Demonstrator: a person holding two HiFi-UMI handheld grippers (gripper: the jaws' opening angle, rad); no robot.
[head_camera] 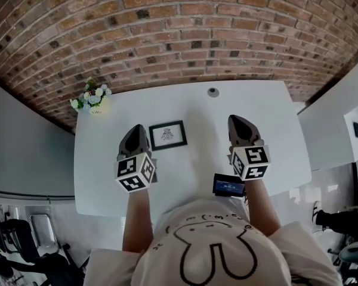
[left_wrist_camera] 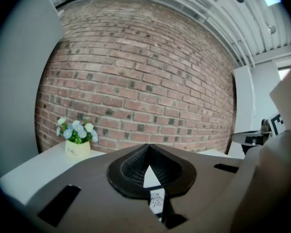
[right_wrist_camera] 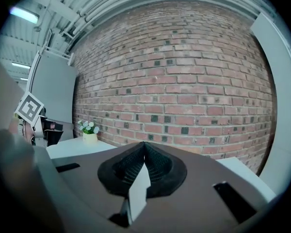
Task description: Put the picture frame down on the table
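A small black picture frame (head_camera: 167,135) with a line drawing rests on the white table (head_camera: 274,106), its face up toward the head view. My left gripper (head_camera: 138,127) hovers just left of the frame, apart from it, jaws shut and empty. A sliver of the frame's drawing (left_wrist_camera: 156,199) shows through the slot below the left gripper's (left_wrist_camera: 148,146) meeting tips. My right gripper (head_camera: 236,118) hangs over the table's right half, well away from the frame. In its own view the right gripper (right_wrist_camera: 144,144) has its tips together with nothing between them.
A pot of pale flowers (head_camera: 94,98) stands at the table's far left corner (left_wrist_camera: 77,139) (right_wrist_camera: 89,130). A small round grey fitting (head_camera: 213,92) sits at the far edge. A brick wall (head_camera: 185,28) rises behind. A dark blue device (head_camera: 228,186) lies near the person's waist.
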